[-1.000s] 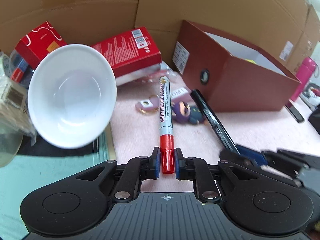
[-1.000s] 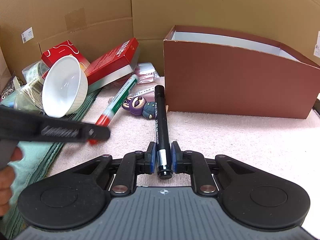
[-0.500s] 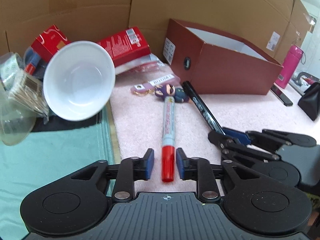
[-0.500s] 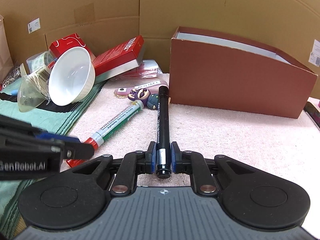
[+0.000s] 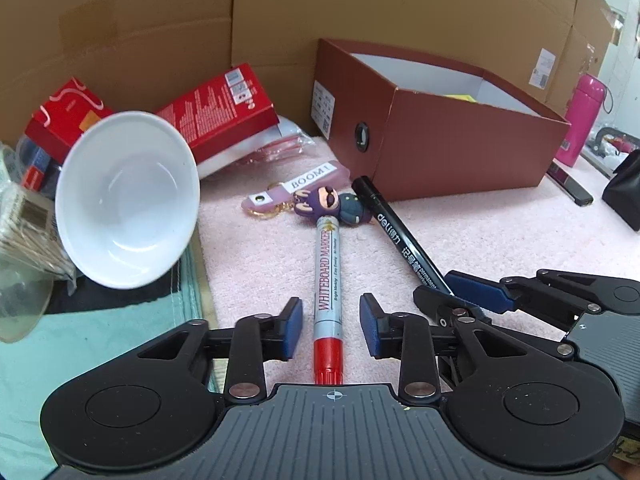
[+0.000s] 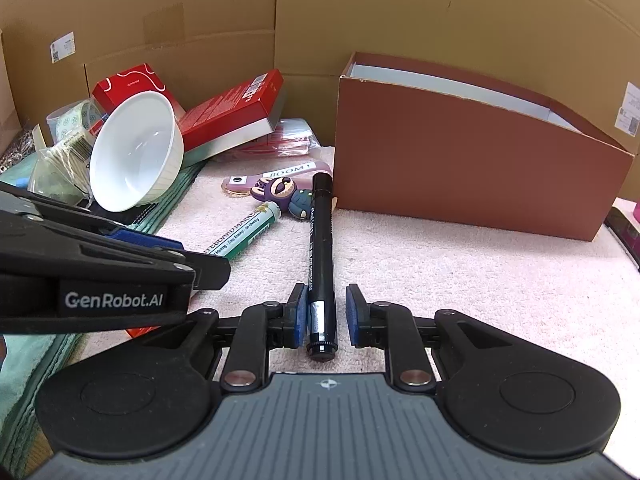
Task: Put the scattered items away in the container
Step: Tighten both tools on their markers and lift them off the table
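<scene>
The whiteboard marker [image 5: 328, 280], white with a red cap, lies on the pink towel between the jaws of my left gripper [image 5: 330, 308]. Those jaws are closing, and a gap shows on each side of the marker. The black marker [image 6: 321, 248] lies between the jaws of my right gripper [image 6: 326, 292]. These jaws are opening and the pads stand just clear of the barrel. The open brown box [image 6: 460, 172] stands behind both markers. A purple figure keychain [image 5: 328, 204] lies at the markers' far ends. The two grippers sit side by side, close together.
A white bowl [image 5: 124, 200] leans on its side at the left, in front of red cartons [image 5: 216, 116] and plastic packets. A green cloth [image 5: 100, 340] covers the near left. Cardboard walls close the back. A pink bottle [image 5: 586, 120] stands at the far right.
Both grippers were shut on their markers a second ago. The left let go first and its marker now lies flat on the towel. The right jaws have just parted from the black marker.
</scene>
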### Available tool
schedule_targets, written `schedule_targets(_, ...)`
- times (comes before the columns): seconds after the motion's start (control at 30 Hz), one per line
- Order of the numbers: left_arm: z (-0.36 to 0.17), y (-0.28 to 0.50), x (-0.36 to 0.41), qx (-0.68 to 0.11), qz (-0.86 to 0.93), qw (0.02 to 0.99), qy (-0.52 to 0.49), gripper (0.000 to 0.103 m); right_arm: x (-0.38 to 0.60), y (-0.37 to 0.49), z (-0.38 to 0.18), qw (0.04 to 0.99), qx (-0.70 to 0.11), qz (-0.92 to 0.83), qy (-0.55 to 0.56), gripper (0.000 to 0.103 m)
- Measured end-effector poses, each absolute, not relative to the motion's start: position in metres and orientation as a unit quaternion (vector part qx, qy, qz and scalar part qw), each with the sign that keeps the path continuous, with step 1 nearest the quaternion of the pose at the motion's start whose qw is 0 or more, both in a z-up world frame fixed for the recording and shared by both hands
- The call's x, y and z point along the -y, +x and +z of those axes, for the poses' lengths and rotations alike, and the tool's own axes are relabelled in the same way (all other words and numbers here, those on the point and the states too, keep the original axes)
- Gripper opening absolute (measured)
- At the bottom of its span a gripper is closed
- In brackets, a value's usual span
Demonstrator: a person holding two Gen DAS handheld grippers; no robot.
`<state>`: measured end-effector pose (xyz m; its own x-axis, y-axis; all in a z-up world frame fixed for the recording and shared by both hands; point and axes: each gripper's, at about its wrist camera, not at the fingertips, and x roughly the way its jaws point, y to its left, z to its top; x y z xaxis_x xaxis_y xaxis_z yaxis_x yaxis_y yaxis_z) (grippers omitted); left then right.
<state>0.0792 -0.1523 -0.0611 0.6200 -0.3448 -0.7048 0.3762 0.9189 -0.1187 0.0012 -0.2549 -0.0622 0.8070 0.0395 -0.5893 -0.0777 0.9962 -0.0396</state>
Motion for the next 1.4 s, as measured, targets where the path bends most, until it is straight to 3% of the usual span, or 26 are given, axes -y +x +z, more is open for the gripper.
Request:
schedule_targets(0.17,-0.063,0.077,0.15,-0.391,-0.196,0.899,0.021,0.011,0.256,0.002,-0.062,0.95,-0.311,0.03,-0.024,0.023)
schedule_targets(0.5,-0.06,0.064,0.149,-0.398,-0.186,0.898,0.038,0.014,0.256,0.002,-0.061,0.949,-0.314,0.028,-0.029,0.023)
schedule_targets(0.63,-0.059,0.067,0.152,-0.396,-0.185,0.899,0.035,0.037,0.254,0.003,-0.06,0.948,-0.316,0.026,-0.034,0.026)
schedule_targets(0.67,-0.059,0.068,0.152,-0.395,-0.184,0.899,0.037,0.038,0.254,0.003,-0.06,0.948,-0.317,0.024,-0.035,0.029)
schedule_targets(0.77,-0.06,0.071,0.155,-0.4,-0.182,0.897,0.046,0.031,0.256,0.006,-0.058,0.948,-0.315,0.022,-0.035,0.035)
schedule_targets(0.8,-0.06,0.071,0.156,-0.401,-0.182,0.897,0.051,0.012,0.257,0.007,-0.057,0.948,-0.315,0.022,-0.035,0.035)
schedule_targets(0.97,-0.06,0.073,0.158,-0.404,-0.188,0.894,0.053,0.015,0.263,0.015,-0.056,0.948,-0.316,0.029,-0.024,0.035)
schedule_targets(1.03,-0.061,0.074,0.16,-0.402,-0.19,0.894,0.058,0.028,0.264,0.018,-0.056,0.947,-0.318,0.035,-0.022,0.035)
schedule_targets(1.07,-0.061,0.075,0.161,-0.402,-0.189,0.894,0.059,0.028,0.263,0.019,-0.057,0.946,-0.32,0.037,-0.021,0.035)
schedule_targets(1.13,-0.061,0.077,0.163,-0.402,-0.189,0.894,0.062,0.014,0.263,0.022,-0.059,0.945,-0.324,0.037,-0.019,0.035)
schedule_targets(1.27,-0.061,0.081,0.163,-0.406,-0.191,0.892,0.059,0.014,0.265,0.028,-0.06,0.944,-0.326,0.041,-0.013,0.035)
schedule_targets(1.33,-0.062,0.081,0.163,-0.403,-0.193,0.893,0.06,0.023,0.265,0.03,-0.059,0.944,-0.328,0.044,-0.014,0.033)
schedule_targets(1.4,-0.062,0.08,0.162,-0.4,-0.196,0.893,0.06,0.02,0.264,0.029,-0.059,0.942,-0.33,0.054,-0.017,0.018)
